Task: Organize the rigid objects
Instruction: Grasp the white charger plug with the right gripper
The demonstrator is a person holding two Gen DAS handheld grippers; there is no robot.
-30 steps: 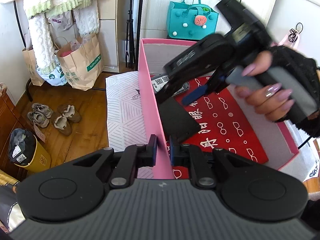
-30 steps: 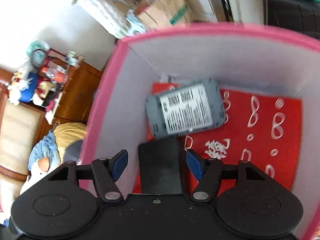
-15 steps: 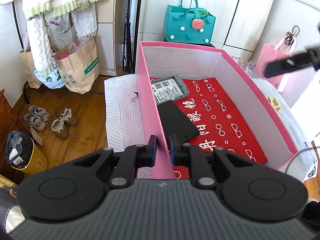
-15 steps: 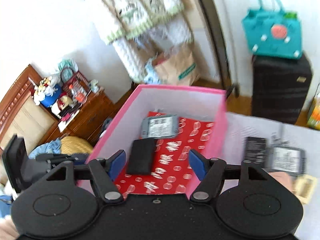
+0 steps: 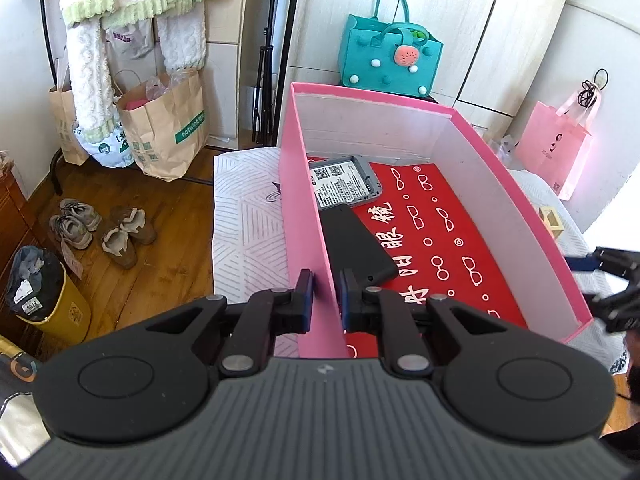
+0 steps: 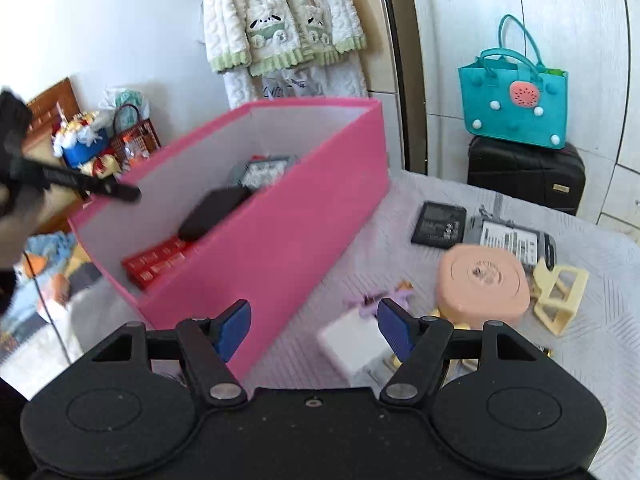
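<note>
The pink box (image 5: pixel 308 216) stands on a pale patterned bedspread (image 6: pixel 600 280). Inside, on a red sheet (image 5: pixel 432 232) printed with white glasses and Chinese characters, lie a grey case (image 5: pixel 344 184) with a barcoded label and, just nearer, a flat black slab (image 5: pixel 356 244). The left gripper (image 5: pixel 325 294) is clenched on the box's left wall. To the right, outside the box, the right gripper (image 6: pixel 314 330) hangs released and empty above a white block (image 6: pixel 352 346). Beyond it lie a peach round case (image 6: pixel 482 284), a black battery (image 6: pixel 440 224), a grey labelled case (image 6: pixel 516 240) and a cream frame (image 6: pixel 560 292); their print is too small to read.
</note>
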